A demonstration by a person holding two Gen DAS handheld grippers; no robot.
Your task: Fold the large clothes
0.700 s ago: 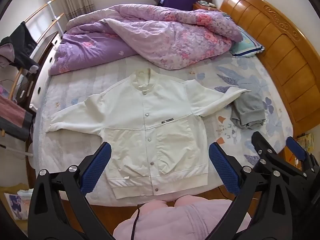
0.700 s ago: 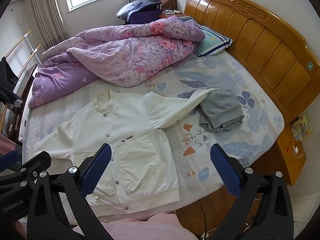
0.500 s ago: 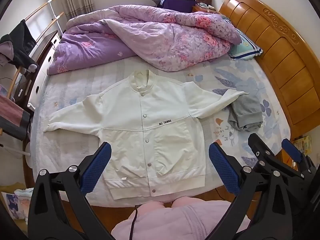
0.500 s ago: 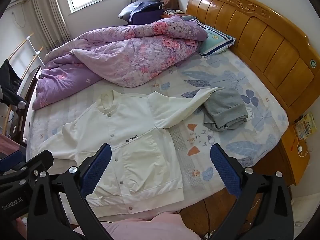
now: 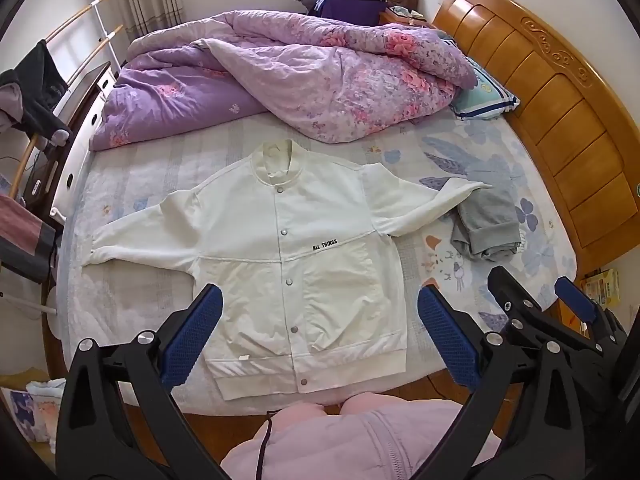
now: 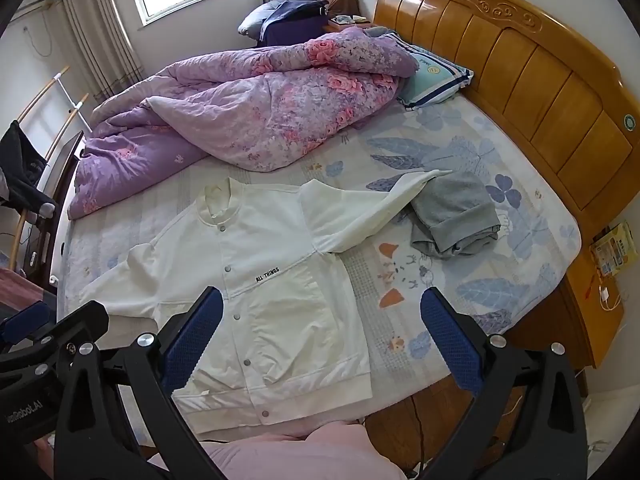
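Observation:
A white snap-button jacket [image 5: 288,256] [image 6: 276,280] lies flat and face up on the bed, collar away from me, both sleeves spread out. Its right sleeve end rests on a folded grey garment [image 5: 488,224] [image 6: 456,216]. My left gripper [image 5: 318,336] hovers high above the jacket's hem, open, with nothing between its blue pads. My right gripper [image 6: 322,338] is open too, above the jacket's lower right corner and the bed edge. In the left wrist view the right gripper [image 5: 560,320] shows at the lower right.
A crumpled purple floral quilt [image 5: 304,76] covers the far half of the bed. A wooden headboard [image 6: 520,64] stands on the right with a pillow [image 6: 432,80] beside it. A person's pink clothing [image 5: 360,440] fills the bottom edge. A clothes rack [image 5: 36,80] stands at left.
Both grippers have tilted or drawn back slightly, so the jacket and bed sit a little lower and farther in view. The jaws stay wide open and the jacket has not moved.

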